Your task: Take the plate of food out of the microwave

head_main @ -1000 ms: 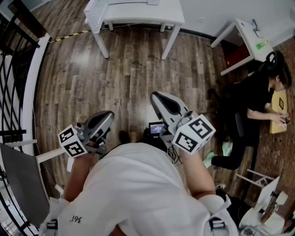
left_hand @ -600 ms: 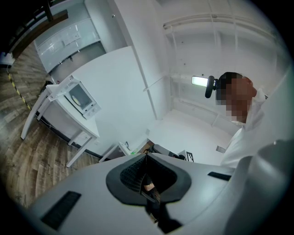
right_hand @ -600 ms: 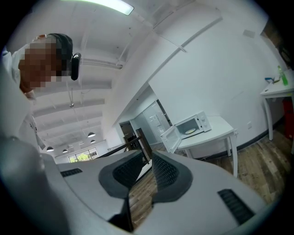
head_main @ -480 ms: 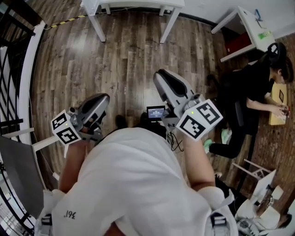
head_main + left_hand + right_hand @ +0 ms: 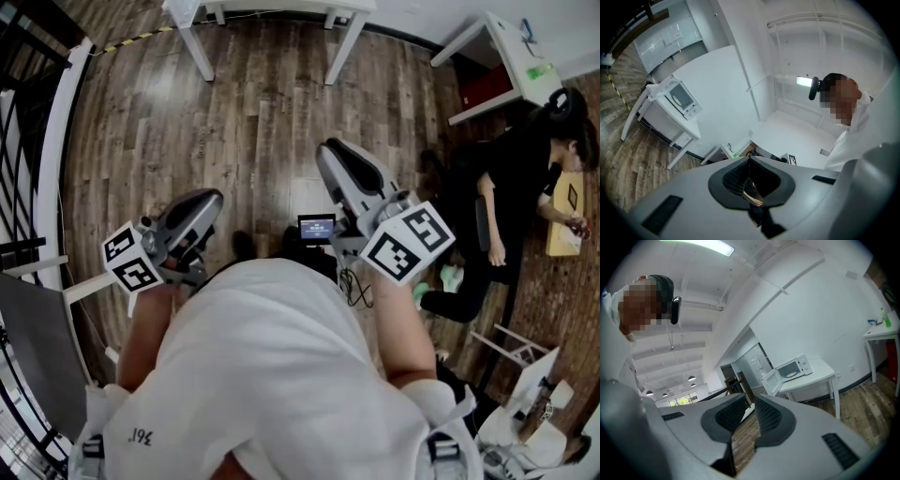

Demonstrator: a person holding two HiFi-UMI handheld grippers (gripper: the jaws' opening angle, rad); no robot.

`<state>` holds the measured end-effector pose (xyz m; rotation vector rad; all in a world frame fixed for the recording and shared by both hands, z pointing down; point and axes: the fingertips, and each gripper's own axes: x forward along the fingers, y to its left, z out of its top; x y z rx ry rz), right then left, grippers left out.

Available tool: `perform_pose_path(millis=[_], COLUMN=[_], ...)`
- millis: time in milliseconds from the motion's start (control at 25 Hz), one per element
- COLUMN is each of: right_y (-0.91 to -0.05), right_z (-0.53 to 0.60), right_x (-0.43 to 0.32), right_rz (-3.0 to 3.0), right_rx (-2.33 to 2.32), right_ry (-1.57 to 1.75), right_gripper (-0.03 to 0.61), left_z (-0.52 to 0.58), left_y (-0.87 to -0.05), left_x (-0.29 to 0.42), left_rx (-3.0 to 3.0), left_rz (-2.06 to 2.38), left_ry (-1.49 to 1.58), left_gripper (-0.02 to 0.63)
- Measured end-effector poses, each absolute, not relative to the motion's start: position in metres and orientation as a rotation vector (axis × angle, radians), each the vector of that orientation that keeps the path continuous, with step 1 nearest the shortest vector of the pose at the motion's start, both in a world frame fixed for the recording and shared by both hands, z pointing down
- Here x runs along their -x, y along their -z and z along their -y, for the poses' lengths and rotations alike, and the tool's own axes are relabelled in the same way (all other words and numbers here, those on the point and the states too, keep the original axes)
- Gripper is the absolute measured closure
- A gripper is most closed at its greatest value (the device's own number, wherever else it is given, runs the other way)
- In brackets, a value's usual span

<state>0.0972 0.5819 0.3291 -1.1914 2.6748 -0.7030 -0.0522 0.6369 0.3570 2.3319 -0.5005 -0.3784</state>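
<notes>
Nearest, the left claw (image 5: 750, 180) is clenched, pads together on nothing. The right claw (image 5: 749, 416) is released: its jaws have just been opening, and only floor shows in the gap between them. Both claws are well short of the microwave (image 5: 802, 364), with a wide run of bare wooden floor (image 5: 253, 122) in front of it. A seated person (image 5: 525, 187) is off to the microwave's right, clear of that run. The microwave stands on a white tabletop (image 5: 822, 375), towards its left end. Its door (image 5: 771, 380) hangs open past that edge. The plate (image 5: 791, 373) lies inside the microwave.
</notes>
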Motion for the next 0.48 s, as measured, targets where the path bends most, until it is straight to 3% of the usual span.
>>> perform_pose_path(millis=[480], right_y=[-0.342], right_z=[-0.568], right_x=[-0.122], right_rz=[-2.654], right_rx=[1.168], right_ry=[0.763], right_gripper=[0.535], left_z=[-0.63], left_y=[-0.363], left_x=[0.031], left_rx=[-2.318], left_rz=[0.529], left_ry=[0.365], left_gripper=[0.606])
